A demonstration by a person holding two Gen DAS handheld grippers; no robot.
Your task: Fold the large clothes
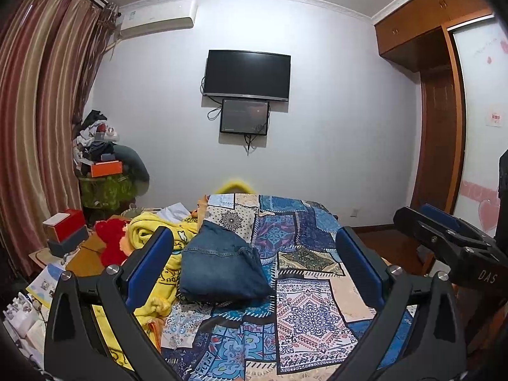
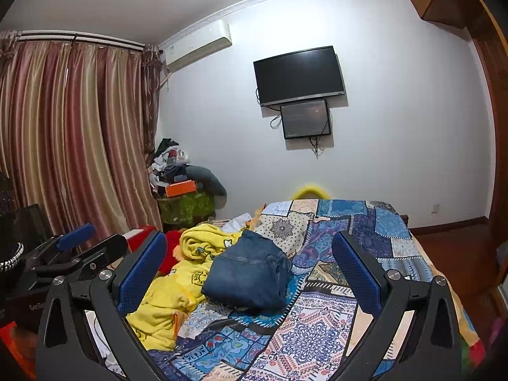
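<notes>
A folded pair of blue jeans (image 1: 222,266) lies on the patchwork bedspread (image 1: 304,301); it also shows in the right wrist view (image 2: 250,273). My left gripper (image 1: 254,270) is open and empty, held above the bed on the near side of the jeans. My right gripper (image 2: 250,273) is open and empty at about the same height. The right gripper shows at the right edge of the left wrist view (image 1: 444,238). The left gripper shows at the left of the right wrist view (image 2: 73,247).
A crumpled yellow blanket (image 1: 152,238) and a red plush (image 1: 111,241) lie left of the jeans. Boxes and papers (image 1: 63,231) crowd the left bedside. A cluttered corner pile (image 1: 101,165), curtains (image 1: 38,127), a wall TV (image 1: 246,74) and a wardrobe (image 1: 444,95) surround the bed.
</notes>
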